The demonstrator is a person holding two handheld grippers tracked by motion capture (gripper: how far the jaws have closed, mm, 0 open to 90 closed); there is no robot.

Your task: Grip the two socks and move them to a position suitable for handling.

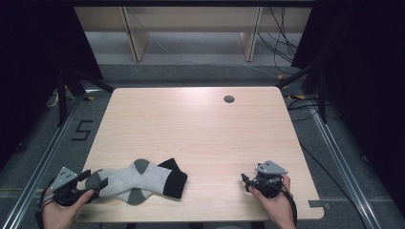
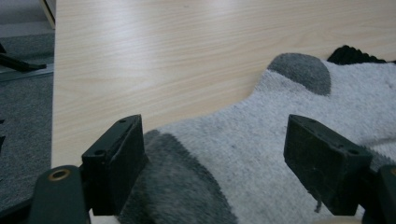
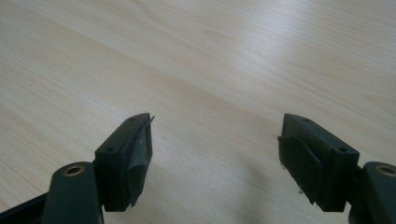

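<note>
A pair of socks [image 1: 138, 180] is laid on the near left part of the light wood surface [image 1: 200, 129], the two pieces overlapping, with the toes toward the left edge and the cuffs toward the middle. The fabric is light grey knit, with darker grey patches at toe and heel and black cuffs [image 1: 174, 179]. In the left gripper view the knit [image 2: 261, 140] appears fuzzy and slightly rumpled, and a dark heel patch [image 2: 301, 70] is seen farther off.

The socks are judged to be light, soft and limp: no shape is likely to be kept when they are lifted, and the free end can be expected to sag and drag. The surface of the knit is not slippery, so a firm pinch should hold. A grip is best taken at an edge where both layers can be caught together, such as the toe end or the thicker black cuff, rather than on the flat middle, where only the top layer might be gathered.

The left hand-held gripper [image 1: 93, 183] is held at the toe end with its jaws spread wide; the dark toe [image 2: 182, 191] lies between them, and no pad is seen pressing on it. The right hand-held gripper [image 1: 247, 182] is kept well apart over bare wood, its jaws likewise wide and holding nothing.
</note>
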